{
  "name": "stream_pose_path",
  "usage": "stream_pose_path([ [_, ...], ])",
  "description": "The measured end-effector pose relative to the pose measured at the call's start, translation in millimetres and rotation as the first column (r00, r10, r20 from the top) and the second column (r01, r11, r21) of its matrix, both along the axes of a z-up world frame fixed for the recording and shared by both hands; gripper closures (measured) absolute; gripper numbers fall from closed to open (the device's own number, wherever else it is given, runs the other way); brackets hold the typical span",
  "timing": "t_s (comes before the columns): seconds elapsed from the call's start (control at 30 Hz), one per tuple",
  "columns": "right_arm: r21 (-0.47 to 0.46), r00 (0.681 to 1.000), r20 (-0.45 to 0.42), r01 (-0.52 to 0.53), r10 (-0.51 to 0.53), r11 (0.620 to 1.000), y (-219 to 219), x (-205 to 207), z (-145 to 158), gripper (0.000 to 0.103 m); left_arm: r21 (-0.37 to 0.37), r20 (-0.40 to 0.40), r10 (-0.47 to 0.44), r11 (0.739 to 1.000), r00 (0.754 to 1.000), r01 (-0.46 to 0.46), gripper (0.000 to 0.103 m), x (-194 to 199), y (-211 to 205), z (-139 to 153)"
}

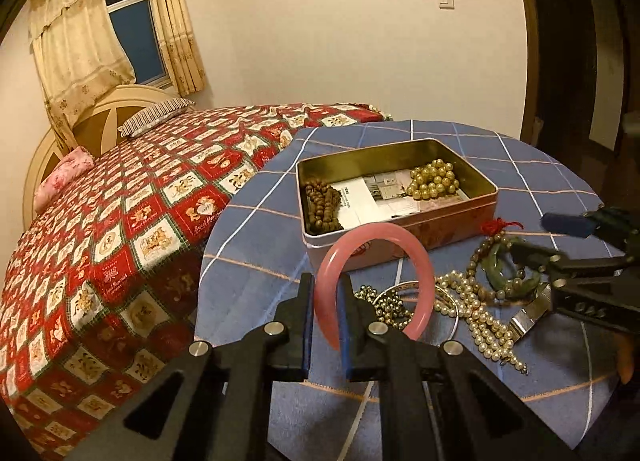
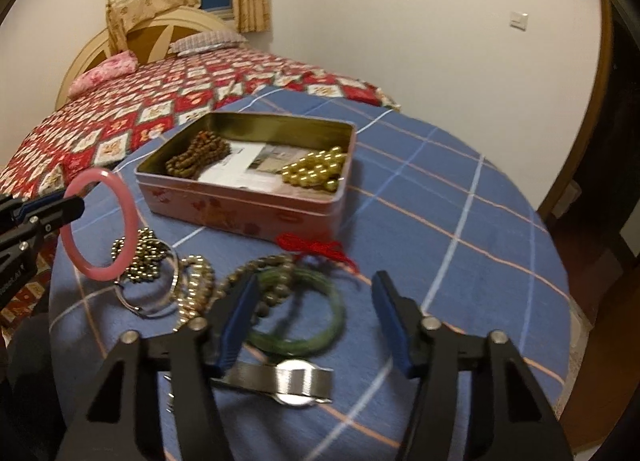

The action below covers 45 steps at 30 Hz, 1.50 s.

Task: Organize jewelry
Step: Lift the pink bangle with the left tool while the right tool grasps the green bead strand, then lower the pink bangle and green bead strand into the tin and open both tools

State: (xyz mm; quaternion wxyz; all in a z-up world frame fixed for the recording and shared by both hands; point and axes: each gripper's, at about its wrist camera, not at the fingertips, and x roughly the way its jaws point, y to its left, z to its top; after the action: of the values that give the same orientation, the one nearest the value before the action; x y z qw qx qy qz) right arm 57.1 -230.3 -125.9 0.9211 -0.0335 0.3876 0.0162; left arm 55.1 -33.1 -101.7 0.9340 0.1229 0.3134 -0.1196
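Observation:
My left gripper (image 1: 326, 295) is shut on a pink bangle (image 1: 420, 253), holding it upright above the table in front of the pink tin box (image 1: 400, 229). In the right wrist view, the same pink bangle (image 2: 128, 205) hangs from the left gripper (image 2: 76, 205) at the left edge. My right gripper (image 2: 316, 281) stands open over a green bangle (image 2: 336, 317) lying on the blue checked tablecloth (image 2: 460, 221); its pads do not press on it. The tin box (image 2: 240, 209) holds brown beads (image 2: 200, 157), gold beads (image 2: 316, 173) and a paper.
Loose on the cloth lie a white pearl necklace (image 1: 480, 309), a small gold bead chain (image 1: 384, 301), a silver bangle (image 2: 152, 301), a metal-band watch (image 2: 296, 381) and an olive bead string with a red tassel (image 2: 316, 247). A bed (image 1: 120, 221) stands behind and left of the table.

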Motion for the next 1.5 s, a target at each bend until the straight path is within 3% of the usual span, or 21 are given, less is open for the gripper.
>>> stream_pose_path([
  [0.27, 0.025, 0.996, -0.085, -0.023, 0.025, 0.999, 6, 10, -16, 0.068, -0.01, -0.021, -0.002, 1.0, 1.0, 0.002, 0.093, 3, 3, -8],
  [0.33, 0.038, 0.995, -0.093, -0.033, 0.037, 0.999, 6, 10, -17, 0.089, -0.012, -0.023, -0.004, 1.0, 1.0, 0.004, 0.093, 3, 3, -9],
  [0.37, 0.035, 0.995, -0.092, -0.037, 0.04, 0.999, 7, 9, -17, 0.092, -0.014, -0.022, -0.004, 1.0, 1.0, 0.004, 0.093, 2, 3, -8],
  [0.93, -0.115, 0.989, 0.136, -0.043, 0.059, 0.992, 25, -15, 28, 0.092, -0.035, 0.031, 0.007, 0.999, 0.999, -0.006, 0.093, 4, 7, 14],
  [1.5, -0.145, 0.978, 0.203, -0.007, 0.037, 0.989, 20, 37, 61, 0.092, -0.055, 0.08, 0.036, 0.998, 0.996, -0.031, 0.093, 62, -6, 43],
])
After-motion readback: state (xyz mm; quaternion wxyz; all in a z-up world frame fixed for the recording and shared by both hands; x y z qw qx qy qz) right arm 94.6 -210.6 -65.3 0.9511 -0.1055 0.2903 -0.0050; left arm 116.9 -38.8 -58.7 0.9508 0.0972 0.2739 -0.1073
